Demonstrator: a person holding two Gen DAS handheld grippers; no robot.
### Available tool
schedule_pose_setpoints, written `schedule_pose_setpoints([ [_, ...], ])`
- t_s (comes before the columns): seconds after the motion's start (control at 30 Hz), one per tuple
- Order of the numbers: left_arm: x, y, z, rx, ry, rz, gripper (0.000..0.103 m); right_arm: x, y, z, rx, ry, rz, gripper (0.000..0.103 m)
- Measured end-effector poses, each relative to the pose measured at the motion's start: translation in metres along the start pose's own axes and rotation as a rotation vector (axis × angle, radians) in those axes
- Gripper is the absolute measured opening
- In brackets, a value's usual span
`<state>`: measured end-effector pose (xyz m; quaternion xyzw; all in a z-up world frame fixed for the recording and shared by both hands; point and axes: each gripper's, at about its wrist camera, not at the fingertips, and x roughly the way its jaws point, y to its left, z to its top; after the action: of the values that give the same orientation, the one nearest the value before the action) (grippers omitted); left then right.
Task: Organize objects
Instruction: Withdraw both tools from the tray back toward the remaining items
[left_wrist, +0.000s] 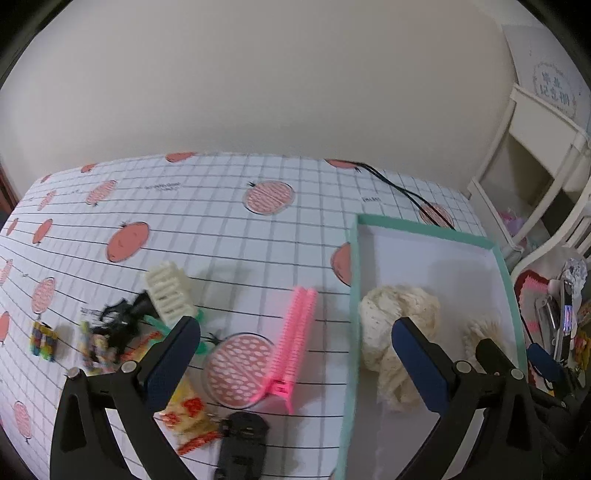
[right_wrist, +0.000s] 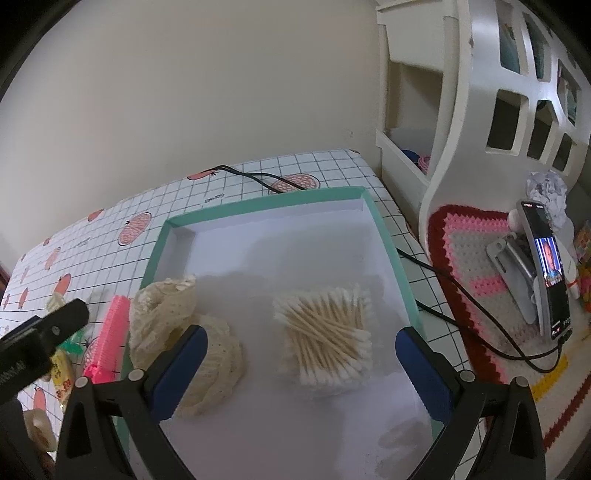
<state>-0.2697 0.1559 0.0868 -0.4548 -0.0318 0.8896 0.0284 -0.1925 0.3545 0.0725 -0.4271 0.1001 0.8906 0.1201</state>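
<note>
A shallow teal-rimmed white box lies on the checked tablecloth; its rim also crosses the left wrist view. Inside it lie a cream lace cloth and a pack of cotton swabs. My right gripper hovers open over the box, nothing between its fingers. My left gripper is open above the box's left rim. Under it on the table lies a pink comb clip. Further left are a cream hair roller, a black tangle and snack packets.
A black cable runs past the box's right side to a phone on a stand, which rests on a crocheted mat. A white shelf unit stands at the right. A black clip lies near the table's front edge.
</note>
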Motion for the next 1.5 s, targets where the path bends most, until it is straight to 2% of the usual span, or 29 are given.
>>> schedule_pose_setpoints([
  [0.13,-0.014,0.024,0.009,-0.048,-0.031,0.016,0.103,-0.009,0.013,0.005,-0.018,-0.022,0.025,0.103],
  [0.27,-0.024,0.049,0.012,-0.105,-0.028,0.020,0.103,-0.021,0.035,0.009,-0.065,-0.051,0.048,0.103],
  [0.4,-0.036,0.077,0.014,-0.162,-0.025,0.040,0.103,-0.028,0.067,0.010,-0.120,-0.047,0.105,0.103],
  [0.5,-0.044,0.099,0.006,-0.203,-0.014,0.083,0.103,-0.033,0.094,0.005,-0.185,-0.045,0.146,0.103],
  [0.7,-0.050,0.142,-0.008,-0.275,0.039,0.146,0.103,-0.037,0.140,-0.010,-0.249,0.007,0.251,0.103],
  [0.9,-0.052,0.172,-0.013,-0.332,0.049,0.165,0.103,-0.035,0.173,-0.031,-0.307,0.076,0.289,0.103],
  [1.1,-0.042,0.210,-0.021,-0.409,0.085,0.187,0.103,-0.026,0.193,-0.047,-0.345,0.140,0.305,0.103],
  [1.37,-0.040,0.267,-0.027,-0.480,0.090,0.266,0.103,-0.011,0.203,-0.061,-0.356,0.222,0.252,0.099],
  [1.5,-0.029,0.281,-0.030,-0.502,0.112,0.271,0.103,-0.006,0.208,-0.064,-0.356,0.244,0.243,0.099],
])
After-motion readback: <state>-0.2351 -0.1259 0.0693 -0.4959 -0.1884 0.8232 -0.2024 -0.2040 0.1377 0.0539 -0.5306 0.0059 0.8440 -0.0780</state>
